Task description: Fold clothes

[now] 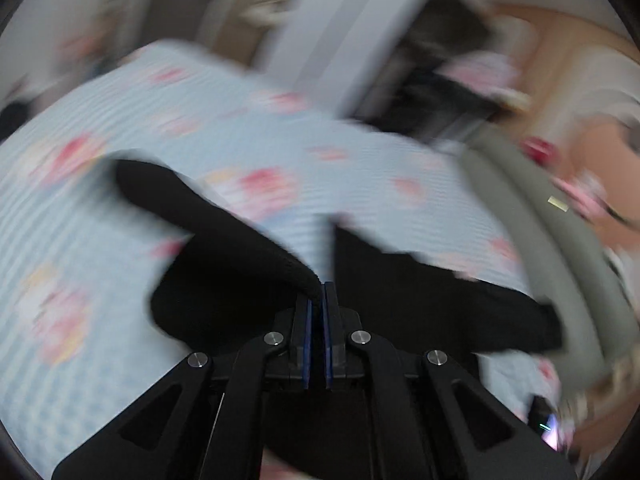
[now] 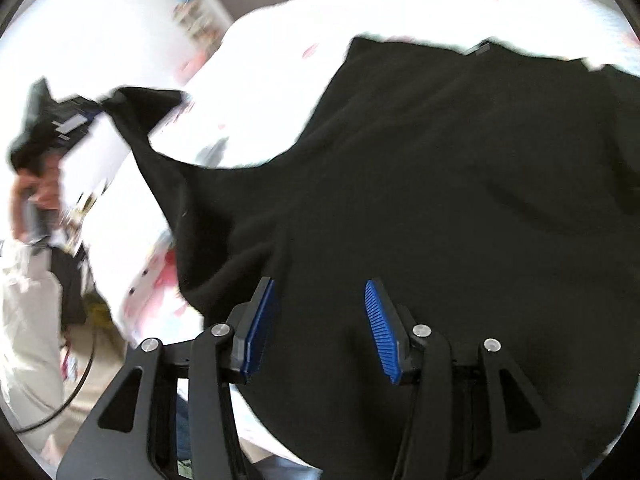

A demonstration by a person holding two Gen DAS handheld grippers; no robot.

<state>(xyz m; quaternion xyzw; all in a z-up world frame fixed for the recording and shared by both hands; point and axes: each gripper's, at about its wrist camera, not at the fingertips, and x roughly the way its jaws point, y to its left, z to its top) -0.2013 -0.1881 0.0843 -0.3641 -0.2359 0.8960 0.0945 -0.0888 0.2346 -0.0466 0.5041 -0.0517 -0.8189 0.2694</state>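
The left hand-held gripper [image 1: 317, 294] pinches a sleeve [image 1: 208, 212] of the black garment [image 2: 420, 184] to carry it over the bed [image 1: 100, 240], while the right hand-held gripper [image 2: 320, 300] hovers with jaws apart above the cloth.

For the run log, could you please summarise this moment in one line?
left claw: shut on black garment | right claw: open above it

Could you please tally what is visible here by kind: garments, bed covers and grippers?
Black garment: 1, one end clamped in the shut jaws of the left gripper
Light blue floral bed cover: 1
Grippers: 2, the right gripper open above the garment
Total: 4
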